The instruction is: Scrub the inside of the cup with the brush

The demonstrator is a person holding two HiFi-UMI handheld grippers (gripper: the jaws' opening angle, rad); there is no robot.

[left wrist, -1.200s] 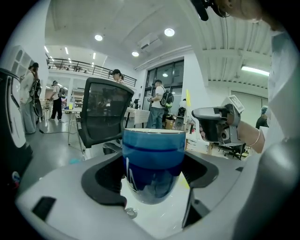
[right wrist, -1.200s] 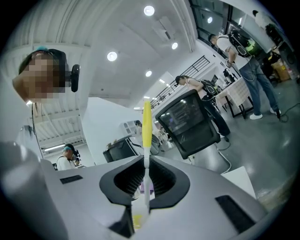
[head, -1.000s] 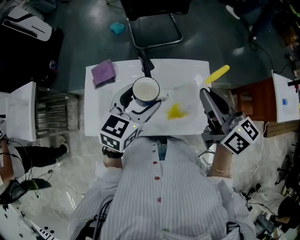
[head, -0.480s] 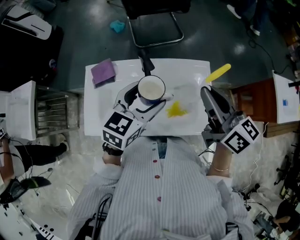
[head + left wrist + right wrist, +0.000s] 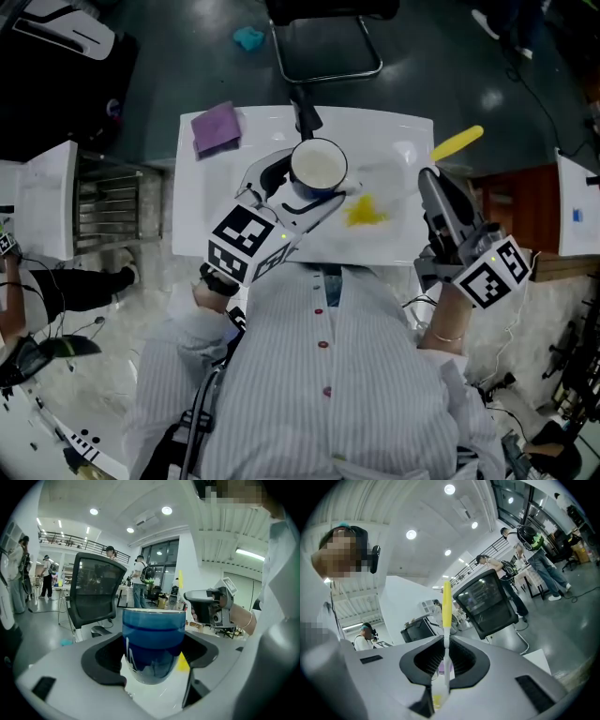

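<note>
Blue-glazed cup [image 5: 153, 639] sits clamped in the left claw [image 5: 152, 667], one dark pad pressing each side of its lower body. Cup upright, mouth up, white inside, nothing in it that I can see. Its base looks just clear of the white table [image 5: 211, 197], though I can't be sure.

Right claw [image 5: 446, 667] is closed on the brush [image 5: 446, 606], pinching the thin pale shaft; the yellow end sticks out beyond the jaw tips. Can't tell from here which end carries the bristles.

From the head view, the brush is held to the right of the cup, well apart, its yellow end pointing away from the cup. Nothing over the cup's mouth.

- Yellow scrap [image 5: 367, 212] lies on the table just right of the cup; can't say what it is.
- Purple cloth [image 5: 217, 127] lies on the table left of the cup and farther from the person.
- Black office chair [image 5: 326, 47] stands beyond the cup, past the table's far edge.

Step, as I read it: both tools are gripped and scrubbing has not begun.

Next move likely calls for swinging the brush across until it sits above the cup's mouth, turning its working end downward, then lowering it inside. The left claw must hold the cup steady and level against the rubbing.
</note>
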